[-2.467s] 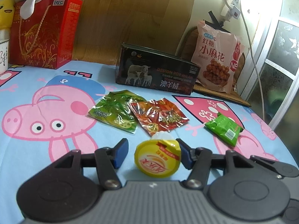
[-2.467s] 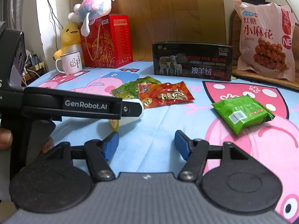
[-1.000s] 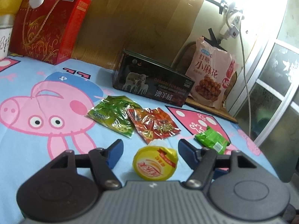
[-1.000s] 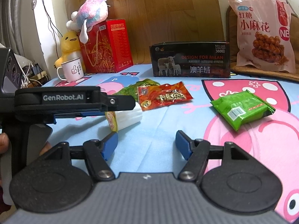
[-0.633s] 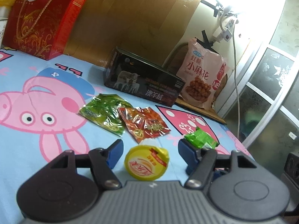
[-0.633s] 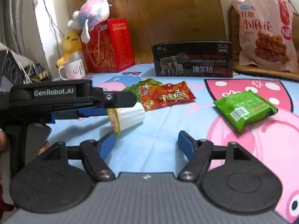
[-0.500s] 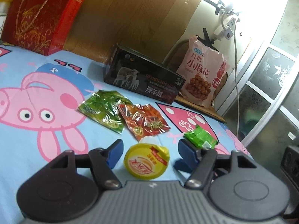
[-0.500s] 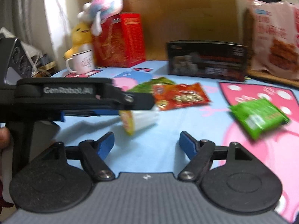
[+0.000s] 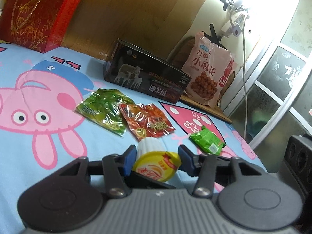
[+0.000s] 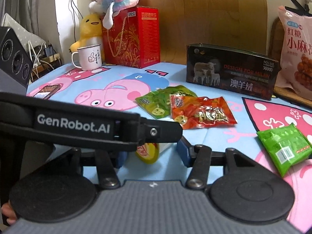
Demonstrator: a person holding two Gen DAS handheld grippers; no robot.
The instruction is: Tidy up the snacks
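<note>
starting at your left: the left gripper (image 9: 156,159) has its blue fingers (image 9: 128,159) clamped on a jelly cup (image 9: 156,166), yellow lid facing the camera, white ribbed body pointing away, held just above the pig-print sheet (image 9: 39,146). past it, left to right on the sheet, lie a green foil packet (image 9: 103,111), overlapped at its right edge by a red foil packet (image 9: 146,122), then, set apart, a small green wrapped snack (image 9: 207,143). behind them a black sheep-print box (image 9: 144,78) stands, with a pink bag of twists (image 9: 208,74) leaning at its right. your right gripper (image 10: 151,153) sits just behind the left one, fingers spread wide with nothing between the pads; the cup shows low in that gap, partly hidden by the left gripper's arm. far left in that view stand a white mug (image 10: 88,57) and a red gift box (image 10: 132,37).
</note>
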